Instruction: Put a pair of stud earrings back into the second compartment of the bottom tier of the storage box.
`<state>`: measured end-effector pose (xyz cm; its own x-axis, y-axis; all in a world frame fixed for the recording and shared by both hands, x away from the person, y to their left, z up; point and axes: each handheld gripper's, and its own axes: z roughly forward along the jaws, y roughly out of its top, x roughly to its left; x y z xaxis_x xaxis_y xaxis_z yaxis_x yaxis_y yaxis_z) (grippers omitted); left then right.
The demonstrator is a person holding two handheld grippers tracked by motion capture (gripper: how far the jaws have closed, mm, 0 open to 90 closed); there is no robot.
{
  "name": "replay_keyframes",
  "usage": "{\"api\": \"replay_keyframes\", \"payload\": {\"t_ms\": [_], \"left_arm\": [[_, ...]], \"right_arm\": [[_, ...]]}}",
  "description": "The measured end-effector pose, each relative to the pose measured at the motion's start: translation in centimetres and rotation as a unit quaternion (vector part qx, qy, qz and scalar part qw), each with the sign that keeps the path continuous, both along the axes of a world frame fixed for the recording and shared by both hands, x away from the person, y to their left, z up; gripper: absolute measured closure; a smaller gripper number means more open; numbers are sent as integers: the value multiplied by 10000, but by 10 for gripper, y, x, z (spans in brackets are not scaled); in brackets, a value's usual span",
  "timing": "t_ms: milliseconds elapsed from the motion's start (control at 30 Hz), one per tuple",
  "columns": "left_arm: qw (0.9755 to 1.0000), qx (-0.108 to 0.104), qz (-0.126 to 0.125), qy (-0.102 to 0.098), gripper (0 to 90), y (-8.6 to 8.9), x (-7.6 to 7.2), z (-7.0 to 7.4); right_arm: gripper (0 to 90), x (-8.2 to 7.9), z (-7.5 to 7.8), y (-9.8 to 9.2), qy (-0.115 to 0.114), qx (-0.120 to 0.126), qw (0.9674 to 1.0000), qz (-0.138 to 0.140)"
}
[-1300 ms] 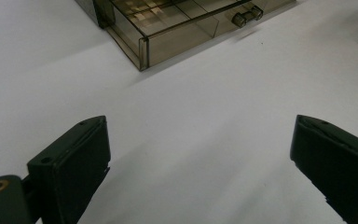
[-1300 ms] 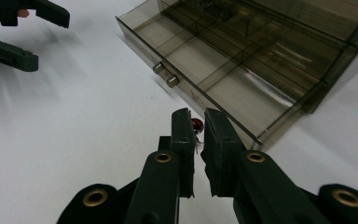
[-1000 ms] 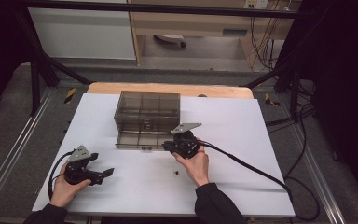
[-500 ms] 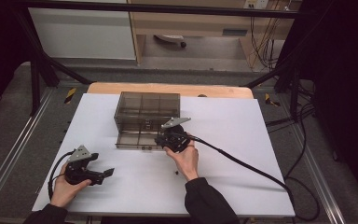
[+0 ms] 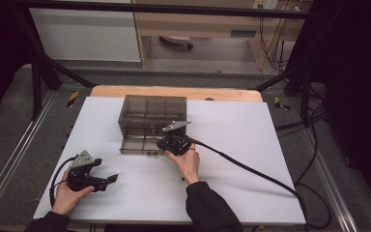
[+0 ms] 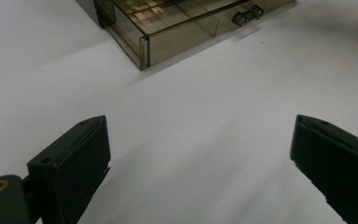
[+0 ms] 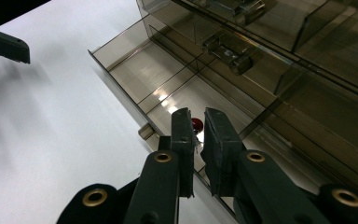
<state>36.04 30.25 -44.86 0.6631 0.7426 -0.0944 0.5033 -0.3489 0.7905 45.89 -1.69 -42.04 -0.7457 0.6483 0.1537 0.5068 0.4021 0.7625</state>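
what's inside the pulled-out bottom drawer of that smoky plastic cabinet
In the open drawer, dividers and bare compartment floors show, plus a small red object seen between the right gripper jaws. The jaws cover most of it, so what it is stays unclear.

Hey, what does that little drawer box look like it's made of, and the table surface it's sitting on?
The drawer box looks like smoke-tinted clear plastic, glossy: you see through its walls to the dividers, and light glints off the open drawer's floor. The table top looks like a matte white sheet or laminate, though its exact material is unclear; a wood-coloured edge shows behind.
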Motion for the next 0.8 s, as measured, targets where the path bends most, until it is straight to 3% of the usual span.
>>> {"api": "replay_keyframes", "payload": {"t_ms": [367,567,800], "left_arm": [[10000,3,-9,-3,46,0,0,0],[10000,-1,-14,-5,47,0,0,0],[10000,-1,-10,-7,47,0,0,0]], "right_arm": [[824,8,-11,9,-15,-105,9999,91],[764,9,-12,11,-10,-66,9999,94],[586,1,3,6,-111,-38,9997,191]]}}
